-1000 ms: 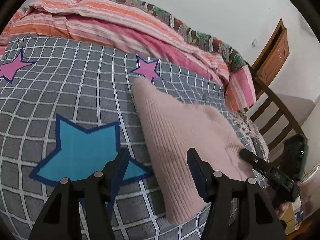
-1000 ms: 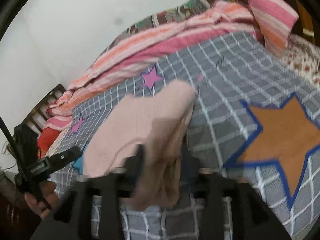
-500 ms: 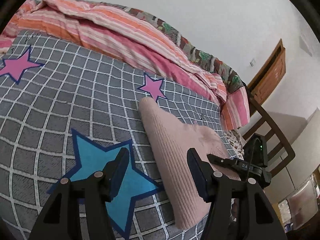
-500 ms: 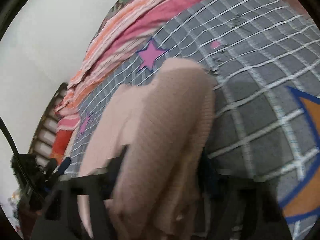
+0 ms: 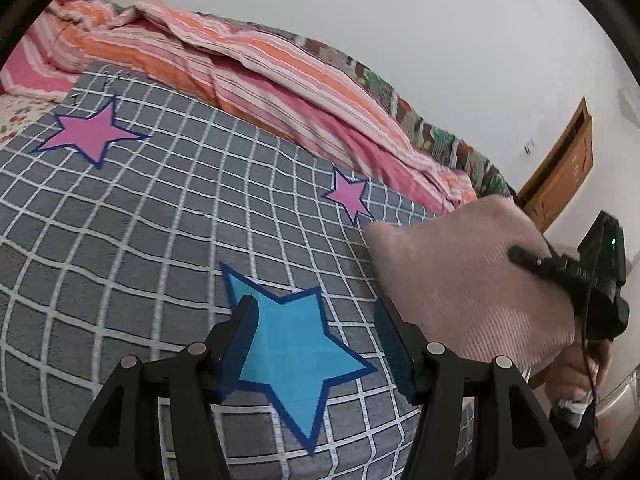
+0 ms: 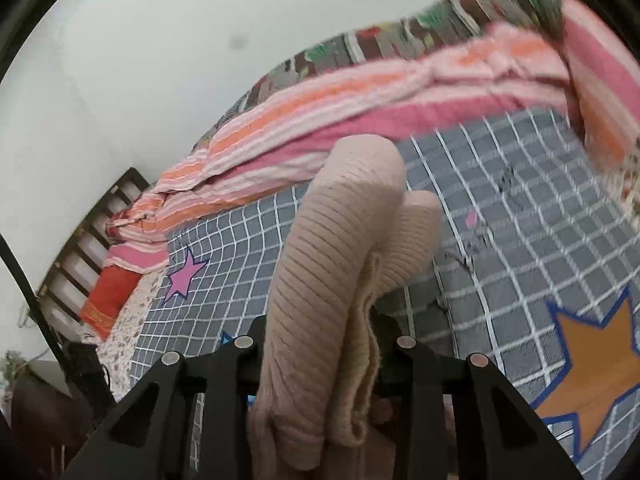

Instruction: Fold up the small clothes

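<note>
Fingers first: our right gripper [image 6: 320, 344] pinches the folded pink sweater [image 6: 340, 264], its jaws pressed on a thick wad of ribbed knit at the lower middle of the right wrist view, while our left gripper [image 5: 316, 340] is spread wide with nothing between its jaws, low in the left wrist view.

From the biggest thing down: the grey checked blanket [image 5: 160, 216] fills most of both views, with the striped quilt [image 5: 260, 68] bunched along its far edge toward the top of each frame. The sweater comes next. In the left wrist view it sits at the right of the frame, lifted off the blanket with the right gripper's finger [image 5: 532, 258] across it; in the right wrist view it rises up the centre as a doubled bundle. Smaller still, a blue star [image 5: 296, 356] lies directly under the open left jaws, and a pink star [image 5: 350, 196] lies above it, just beside the sweater's upper edge.

We judge the folding itself looks done and the step in hand is carrying the bundle. Next we need a spot to set it down flat, releasing without letting the layers spring open; the left gripper is free to steady it.
</note>
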Action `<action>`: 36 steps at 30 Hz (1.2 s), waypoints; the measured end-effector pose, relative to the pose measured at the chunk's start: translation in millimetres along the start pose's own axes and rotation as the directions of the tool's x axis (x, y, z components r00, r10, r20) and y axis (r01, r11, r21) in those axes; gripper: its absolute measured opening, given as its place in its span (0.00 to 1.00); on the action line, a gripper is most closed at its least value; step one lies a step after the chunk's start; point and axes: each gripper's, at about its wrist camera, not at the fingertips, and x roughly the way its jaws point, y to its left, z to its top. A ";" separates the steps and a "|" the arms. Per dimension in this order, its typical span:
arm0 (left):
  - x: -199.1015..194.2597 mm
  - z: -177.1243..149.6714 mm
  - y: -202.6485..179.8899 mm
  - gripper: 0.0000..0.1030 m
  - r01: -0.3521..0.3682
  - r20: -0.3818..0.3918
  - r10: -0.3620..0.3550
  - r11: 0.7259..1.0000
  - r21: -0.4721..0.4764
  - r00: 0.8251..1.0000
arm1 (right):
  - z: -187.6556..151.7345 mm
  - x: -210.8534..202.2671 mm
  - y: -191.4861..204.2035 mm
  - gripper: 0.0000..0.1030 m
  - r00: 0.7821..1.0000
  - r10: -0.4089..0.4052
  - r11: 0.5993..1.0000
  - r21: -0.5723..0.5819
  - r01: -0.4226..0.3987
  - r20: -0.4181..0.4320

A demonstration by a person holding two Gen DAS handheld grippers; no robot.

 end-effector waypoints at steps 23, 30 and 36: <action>57.8 -26.1 -13.0 0.56 -0.062 -0.139 0.100 0.965 0.255 0.985 | -14.2 155.6 -43.7 0.42 0.980 0.124 0.988 0.108 -0.108 -0.158; 76.8 -42.1 -42.9 0.57 -0.146 -0.137 0.224 0.891 0.429 0.965 | -41.2 87.0 -14.2 0.42 0.995 0.047 0.983 -0.173 -0.062 -0.089; 91.2 -42.3 -60.4 0.58 -0.203 -0.070 0.265 0.860 0.468 0.962 | -56.0 81.0 -10.1 0.41 0.988 0.120 0.976 -0.172 -0.136 -0.099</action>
